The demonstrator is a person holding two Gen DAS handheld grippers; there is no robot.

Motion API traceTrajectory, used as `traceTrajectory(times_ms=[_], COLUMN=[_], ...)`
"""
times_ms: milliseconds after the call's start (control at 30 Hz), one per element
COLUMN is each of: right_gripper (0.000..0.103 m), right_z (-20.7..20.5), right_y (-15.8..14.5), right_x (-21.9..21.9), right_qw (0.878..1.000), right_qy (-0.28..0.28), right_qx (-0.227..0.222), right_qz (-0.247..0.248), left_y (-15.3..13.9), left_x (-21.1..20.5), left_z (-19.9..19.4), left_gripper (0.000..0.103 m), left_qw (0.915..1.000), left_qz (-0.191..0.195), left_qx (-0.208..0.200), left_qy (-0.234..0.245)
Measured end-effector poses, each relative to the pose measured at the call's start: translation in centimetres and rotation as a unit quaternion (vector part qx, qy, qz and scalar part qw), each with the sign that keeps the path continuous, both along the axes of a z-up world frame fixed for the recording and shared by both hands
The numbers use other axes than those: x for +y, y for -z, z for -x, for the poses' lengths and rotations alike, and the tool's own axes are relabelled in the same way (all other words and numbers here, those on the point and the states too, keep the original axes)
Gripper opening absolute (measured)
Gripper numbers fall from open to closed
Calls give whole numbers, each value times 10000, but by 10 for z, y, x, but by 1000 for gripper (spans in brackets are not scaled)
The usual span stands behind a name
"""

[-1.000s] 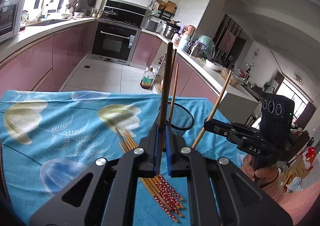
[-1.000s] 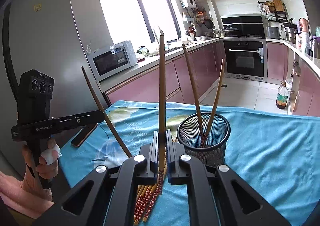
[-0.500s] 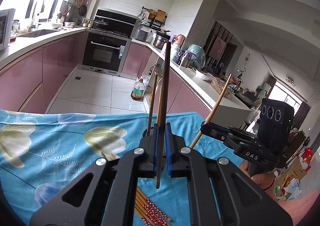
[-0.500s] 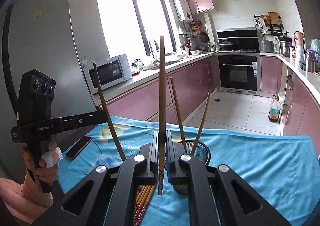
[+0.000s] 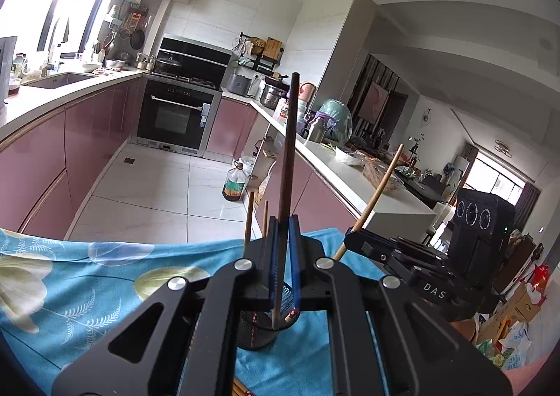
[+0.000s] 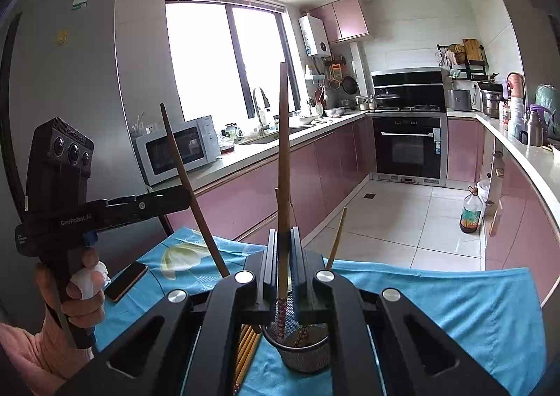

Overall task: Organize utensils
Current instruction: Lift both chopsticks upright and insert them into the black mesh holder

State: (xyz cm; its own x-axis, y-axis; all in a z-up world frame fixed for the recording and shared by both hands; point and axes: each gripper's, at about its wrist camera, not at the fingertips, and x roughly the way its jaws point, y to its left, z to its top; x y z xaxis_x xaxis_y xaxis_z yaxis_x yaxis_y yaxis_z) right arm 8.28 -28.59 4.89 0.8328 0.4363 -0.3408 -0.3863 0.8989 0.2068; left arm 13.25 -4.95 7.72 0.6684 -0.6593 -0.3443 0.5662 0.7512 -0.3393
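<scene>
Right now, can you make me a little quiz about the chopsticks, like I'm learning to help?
1. True or false: each gripper is shut on one chopstick.
2. Where are the chopsticks going? A) the black mesh holder B) the microwave C) the sink
3. What still lies on the blue tablecloth beside the holder?

Key
1. True: the left gripper clamps a dark chopstick, and the right gripper clamps a light chopstick with a patterned tip.
2. A: both tips hang just above the holder, which has two chopsticks inside already.
3. More loose chopsticks.
</scene>
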Motion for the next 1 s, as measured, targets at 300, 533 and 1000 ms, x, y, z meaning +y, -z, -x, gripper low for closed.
traceTrajectory(times_ms=[300,533,1000], right_gripper=[6,6,9], right_z=[-22,-36,-57], right_y=[24,43,68], right_x=[5,10,11], right_qw=[9992,9970,9898], right_qy=[71,52,157], right_qx=[372,751,1394], right_qz=[111,199,265], left_y=[23,40,86], left_x=[-19,-24,-27], left_z=[-26,-36,-33], left_gripper=[2,2,9], left_qw=[9988,9978,9936], left_qz=[-358,-469,-805], left_qx=[306,472,784], left_qy=[-127,-57,-73])
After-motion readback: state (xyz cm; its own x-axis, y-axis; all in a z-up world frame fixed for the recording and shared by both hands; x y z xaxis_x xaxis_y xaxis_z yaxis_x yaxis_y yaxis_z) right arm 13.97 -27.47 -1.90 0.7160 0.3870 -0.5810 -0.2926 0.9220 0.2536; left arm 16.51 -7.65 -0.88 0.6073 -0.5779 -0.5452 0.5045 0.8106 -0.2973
